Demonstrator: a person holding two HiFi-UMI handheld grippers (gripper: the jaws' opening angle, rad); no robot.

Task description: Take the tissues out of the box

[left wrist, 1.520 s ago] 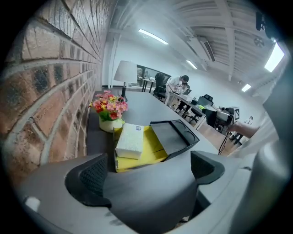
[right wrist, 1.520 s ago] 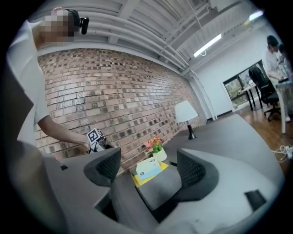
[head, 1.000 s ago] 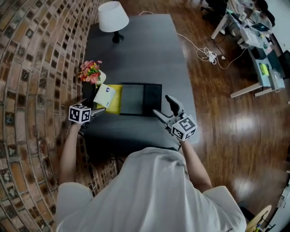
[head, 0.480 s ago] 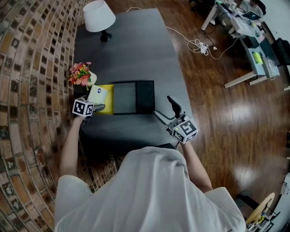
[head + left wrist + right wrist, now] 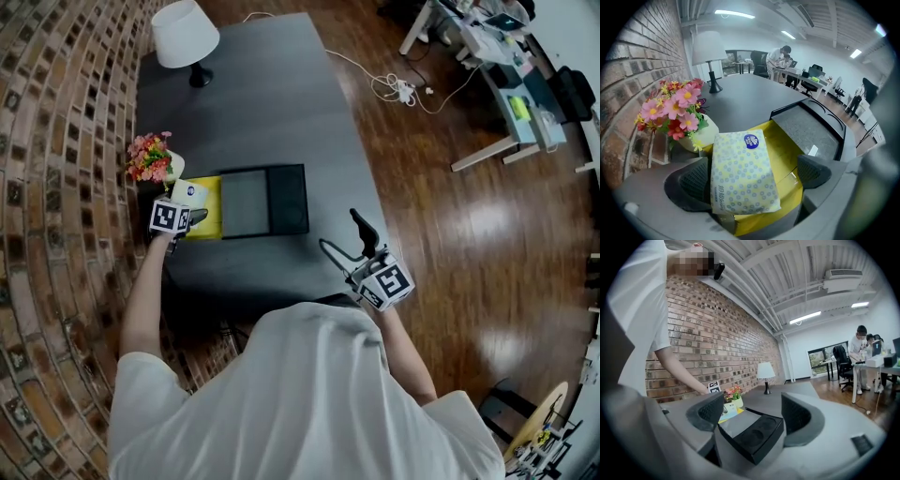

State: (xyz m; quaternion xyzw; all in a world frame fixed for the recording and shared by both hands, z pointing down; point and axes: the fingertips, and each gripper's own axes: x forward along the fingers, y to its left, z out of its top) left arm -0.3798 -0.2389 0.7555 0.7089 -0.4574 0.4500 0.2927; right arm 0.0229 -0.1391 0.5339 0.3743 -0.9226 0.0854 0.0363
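Observation:
A pale yellow dotted tissue pack (image 5: 743, 171) with a blue round label lies on top of the yellow box (image 5: 790, 154), tilted. My left gripper (image 5: 754, 175) is open, one jaw on each side of the pack. The left pad (image 5: 696, 180) is close against the pack's edge and the right pad (image 5: 813, 171) stands apart over the box. From the head view, the left gripper (image 5: 195, 217) is at the tissue pack (image 5: 187, 191) and yellow box (image 5: 208, 211). My right gripper (image 5: 343, 238) hangs open and empty over the table's near right corner.
A black tray (image 5: 265, 200) sits right of the yellow box, also seen as the black tray (image 5: 750, 434). A vase of flowers (image 5: 150, 157) stands just behind the box by the brick wall. A white lamp (image 5: 185, 35) is at the far end. People work at desks beyond.
My left gripper has moved forward until its jaws flank the tissue pack. The right gripper has drifted back toward the table's near right edge.

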